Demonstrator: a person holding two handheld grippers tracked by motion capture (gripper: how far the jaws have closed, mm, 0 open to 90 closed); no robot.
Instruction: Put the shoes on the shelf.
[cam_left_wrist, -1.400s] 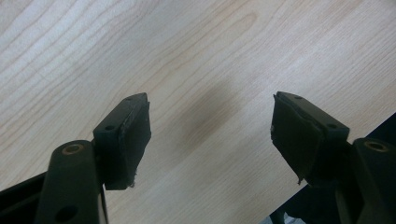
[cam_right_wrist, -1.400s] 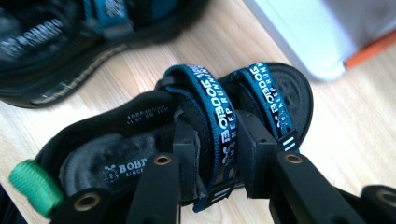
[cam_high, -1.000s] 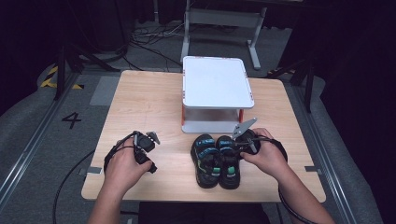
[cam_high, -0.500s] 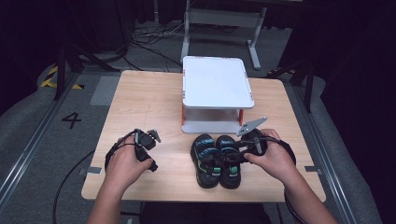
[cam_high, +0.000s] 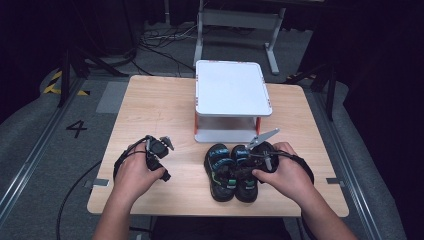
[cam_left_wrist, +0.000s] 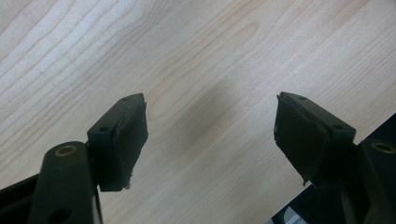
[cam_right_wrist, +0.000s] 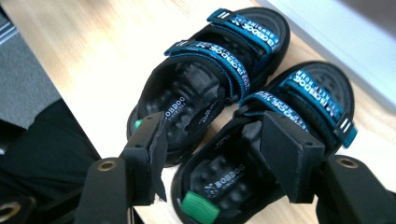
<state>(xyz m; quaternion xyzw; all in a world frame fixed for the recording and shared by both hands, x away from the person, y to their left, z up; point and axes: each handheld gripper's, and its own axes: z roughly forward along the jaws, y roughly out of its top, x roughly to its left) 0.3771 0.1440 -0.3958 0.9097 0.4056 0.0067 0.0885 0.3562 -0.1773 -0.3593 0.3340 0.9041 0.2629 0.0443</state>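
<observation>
While both lie together on 1 table (cam_high: 150, 107): 2 sandals (cam_high: 231, 172), 2 tools, left tool (cam_left_wrist: 210, 135) and right tool (cam_right_wrist: 210, 158), wide open, empty.

Black sandals (cam_right_wrist: 233, 121), teal straps (cam_right_wrist: 210, 53); pale wood-grain table (cam_high: 150, 115).

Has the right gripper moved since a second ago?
Yes. The right gripper has drawn back toward the table's near edge, away from the white shelf, its jaws opening off the sandals.
</observation>
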